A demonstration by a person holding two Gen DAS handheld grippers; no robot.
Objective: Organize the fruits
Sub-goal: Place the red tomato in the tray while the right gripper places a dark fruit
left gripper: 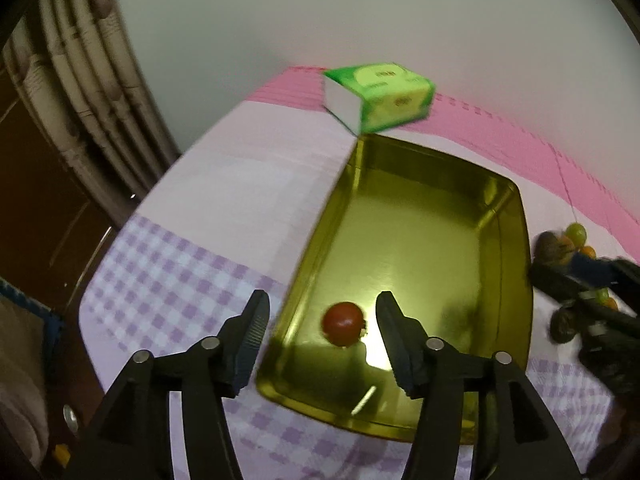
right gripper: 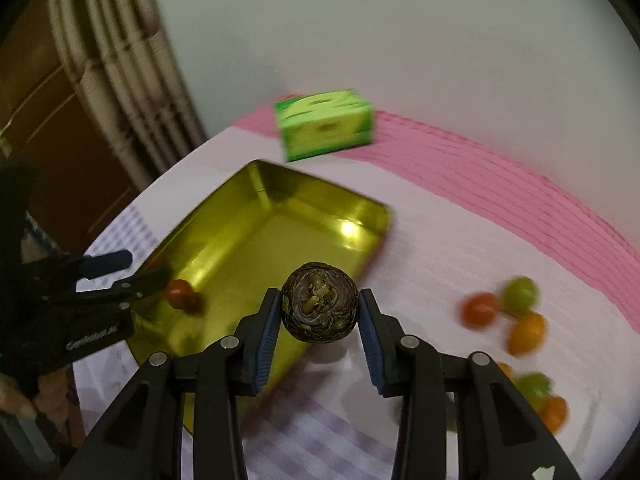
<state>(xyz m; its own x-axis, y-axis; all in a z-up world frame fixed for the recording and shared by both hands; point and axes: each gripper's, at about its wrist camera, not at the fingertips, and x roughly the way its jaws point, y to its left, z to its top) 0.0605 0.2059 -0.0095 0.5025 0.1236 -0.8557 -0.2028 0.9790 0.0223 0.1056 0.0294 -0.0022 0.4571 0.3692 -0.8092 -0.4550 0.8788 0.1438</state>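
Note:
A gold metal tray (left gripper: 516, 264) lies on the table; it also shows in the right wrist view (right gripper: 376, 236). A small red fruit (left gripper: 343, 323) rests in its near corner, also seen from the right (right gripper: 179, 292). My left gripper (left gripper: 322, 326) is open, its jaws either side of the red fruit and above it. My right gripper (right gripper: 319, 312) is shut on a dark brown wrinkled round fruit (right gripper: 319, 309), held over the tray's right edge. In the left wrist view the right gripper (left gripper: 576, 276) stands at the right.
A green tissue box (left gripper: 380, 94) stands behind the tray on a pink mat (right gripper: 500, 184). Several small red, green and orange fruits (right gripper: 516, 316) lie on the cloth right of the tray. A curtain and wooden furniture are at the left.

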